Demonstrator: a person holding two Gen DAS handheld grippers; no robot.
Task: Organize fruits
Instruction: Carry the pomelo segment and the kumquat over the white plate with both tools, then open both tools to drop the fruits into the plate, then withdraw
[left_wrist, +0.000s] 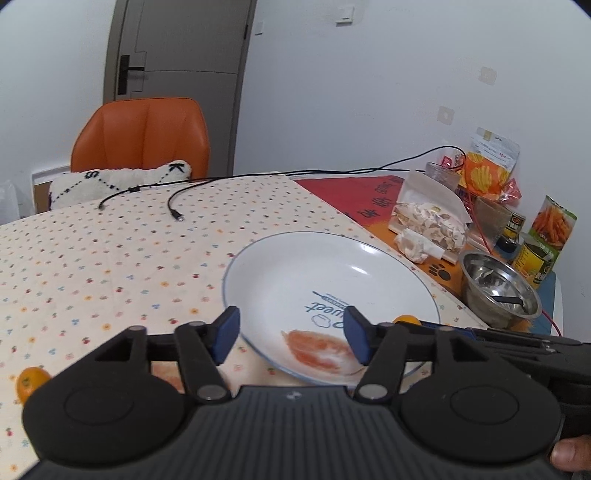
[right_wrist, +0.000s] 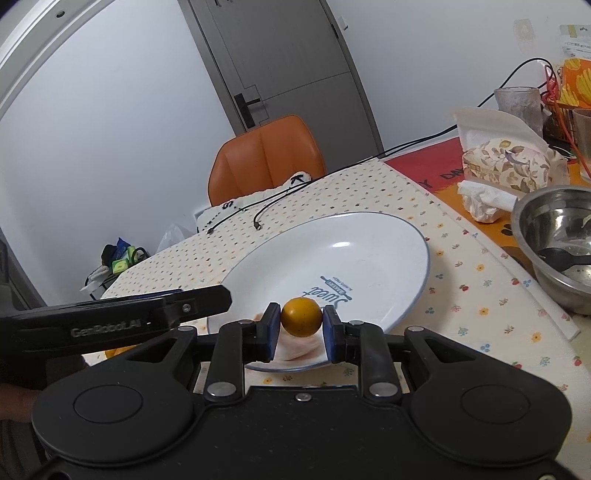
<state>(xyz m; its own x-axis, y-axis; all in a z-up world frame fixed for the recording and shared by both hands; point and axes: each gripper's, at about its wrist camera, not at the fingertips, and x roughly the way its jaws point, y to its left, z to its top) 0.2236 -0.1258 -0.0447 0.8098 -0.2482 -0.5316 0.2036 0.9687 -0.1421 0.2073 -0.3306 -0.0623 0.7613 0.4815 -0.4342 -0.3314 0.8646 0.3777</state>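
Right claw (right_wrist: 301, 328) pinches a small orange fruit (right_wrist: 301, 316); left claw (left_wrist: 291, 334) gapes empty

White plate (right_wrist: 369, 254) w/ blue rim, blue lettering; orange fruit (right_wrist: 301, 316); cream tablecloth (left_wrist: 110, 266), small multicolour floral dots; orange chair (left_wrist: 144, 136); blue tool pads (right_wrist: 272, 328).

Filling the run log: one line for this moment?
right claw: shut on orange fruit, over plate | left claw: open, empty | second fruit: on tablecloth

Plate (right_wrist: 369, 251) on tablecloth (right_wrist: 480, 295); bowl (right_wrist: 546, 236) right of plate; chair (right_wrist: 266, 155) behind table.
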